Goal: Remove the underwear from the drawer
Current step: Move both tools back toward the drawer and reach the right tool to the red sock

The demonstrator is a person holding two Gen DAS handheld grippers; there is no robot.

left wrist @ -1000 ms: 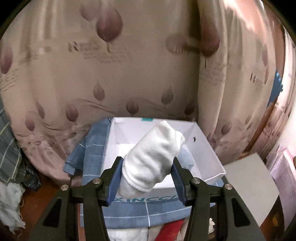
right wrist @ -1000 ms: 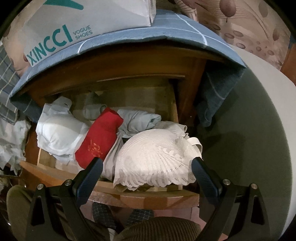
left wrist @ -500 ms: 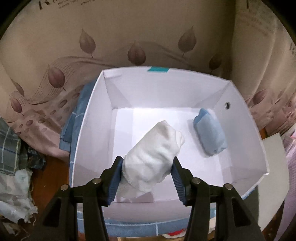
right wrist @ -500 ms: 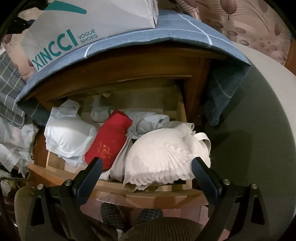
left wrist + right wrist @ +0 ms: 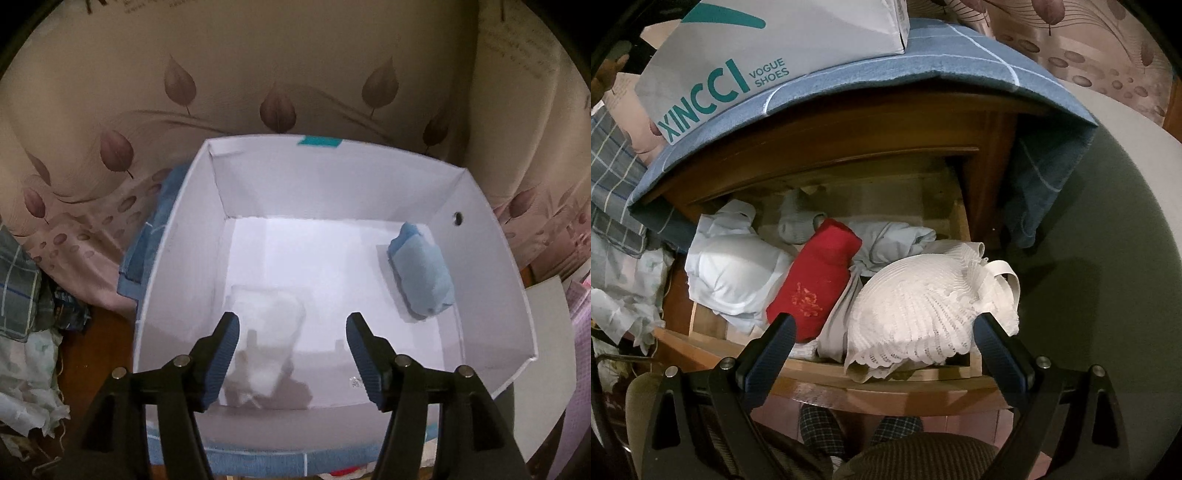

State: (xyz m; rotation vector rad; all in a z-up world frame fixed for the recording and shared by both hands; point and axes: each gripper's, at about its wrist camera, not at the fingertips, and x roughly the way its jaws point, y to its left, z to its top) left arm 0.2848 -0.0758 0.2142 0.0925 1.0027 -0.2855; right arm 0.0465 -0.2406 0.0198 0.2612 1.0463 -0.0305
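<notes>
My left gripper (image 5: 291, 332) hangs over the white shoe box (image 5: 177, 236), its jaws opening. The white rolled underwear (image 5: 267, 332) has dropped free and lies blurred on the box floor, no pad touching it. A light blue roll (image 5: 421, 277) lies at the box's right side. In the right wrist view my right gripper (image 5: 882, 336) stands open above the open wooden drawer (image 5: 886, 376). The drawer holds a red folded piece (image 5: 816, 280), a white lace bra (image 5: 923, 310), a white padded bra (image 5: 735, 273) and pale blue and grey pieces behind.
The shoe box (image 5: 768, 51) stands on a blue checked cloth (image 5: 960, 55) covering the cabinet top. A leaf-patterned curtain (image 5: 258, 74) hangs behind. Crumpled cloth (image 5: 22, 369) lies at the left. A person's slippers (image 5: 857, 432) and knees show below the drawer front.
My left gripper moved over the box and down, then its jaws spread and the white roll fell onto the box floor. The right gripper has stayed above the drawer.
</notes>
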